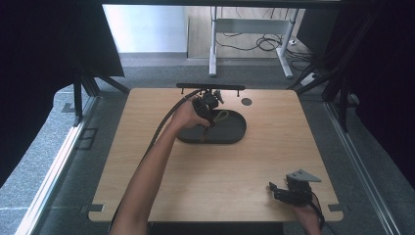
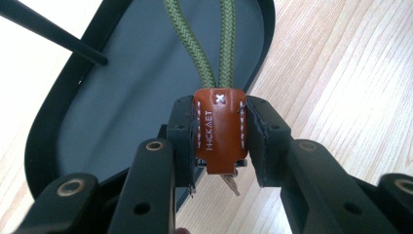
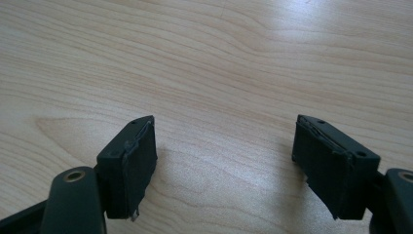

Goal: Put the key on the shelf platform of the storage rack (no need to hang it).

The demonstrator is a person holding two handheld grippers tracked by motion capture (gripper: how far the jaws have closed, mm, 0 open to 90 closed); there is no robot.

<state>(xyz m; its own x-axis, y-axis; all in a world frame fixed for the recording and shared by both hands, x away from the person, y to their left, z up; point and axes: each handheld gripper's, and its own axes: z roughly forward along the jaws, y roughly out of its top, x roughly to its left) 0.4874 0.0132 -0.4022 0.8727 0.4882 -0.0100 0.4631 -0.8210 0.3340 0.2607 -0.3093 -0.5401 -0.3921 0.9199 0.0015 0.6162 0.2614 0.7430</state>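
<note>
Clamping that brown leather key fob (image 2: 220, 131) is what your left gripper (image 2: 219, 141) is doing right now, with both pads pressed flat against the fob's stitched sides. In the left gripper view you can see the white stitching and a small stitched cross near the fob's top edge, plus some stamped lettering running along it. A green braided cord (image 2: 195, 44) loops out of the fob toward 12 o'clock, two strands running side by side over the dark oval tray (image 2: 122, 97). A bit of metal pokes out under the fob at 6 o'clock, can't really tell what it is.

From the high view, your left gripper (image 1: 208, 120) sits over the tray (image 1: 235, 134), which lies toward 12 o'clock on the wooden table (image 1: 254, 166), just short of the far edge. The fob and cord (image 1: 220, 116) hang above the tray's left half, and I can't tell whether the fob touches the tray floor or is lifted clear of it.

Your right gripper (image 1: 276, 191) is way off at about 5 o'clock on the table, near the front edge, well apart from the tray. In the right gripper view its jaws stand wide apart (image 3: 224, 161) with only bare wood grain between them, so it's gripping nothing.
</note>
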